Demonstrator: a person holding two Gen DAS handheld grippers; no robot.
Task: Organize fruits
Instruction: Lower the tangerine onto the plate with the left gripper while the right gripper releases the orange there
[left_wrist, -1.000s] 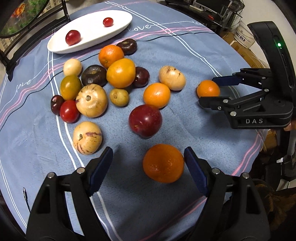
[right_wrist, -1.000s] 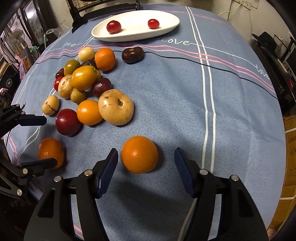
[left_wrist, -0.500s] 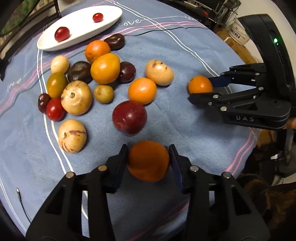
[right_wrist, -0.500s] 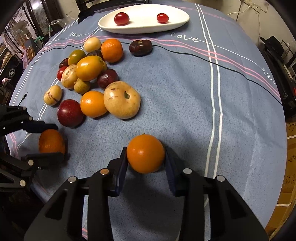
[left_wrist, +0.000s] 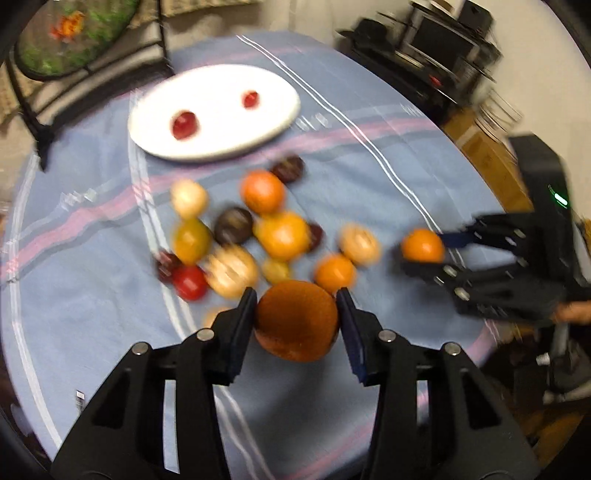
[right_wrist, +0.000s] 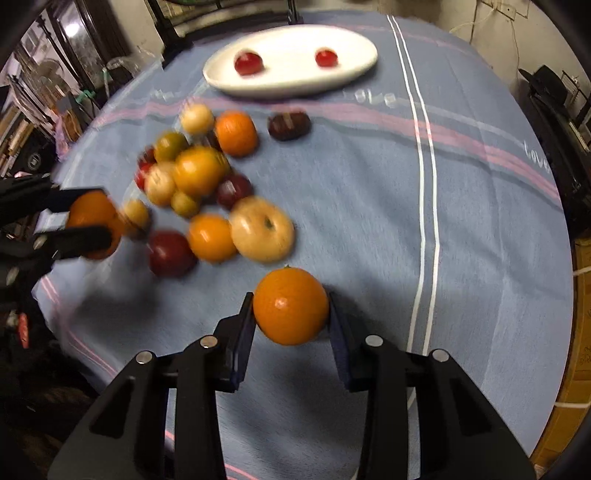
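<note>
While I scan from the left: my left gripper (left_wrist: 296, 319), jaws just drawn in, pinches a dark orange (left_wrist: 297, 320) above the blue tablecloth (left_wrist: 369, 184); mixed fruit pile (right_wrist: 207, 192) mid-table; my right gripper (right_wrist: 291, 320) pinches a bright orange (right_wrist: 290, 305); white plate (right_wrist: 354, 70) beyond.

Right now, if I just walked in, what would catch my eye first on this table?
Two black grippers each clamp an orange: the left gripper a darker orange, the right gripper a brighter orange. Beyond them lies a heap of mixed fruit, then a white plate with two red fruits.
</note>
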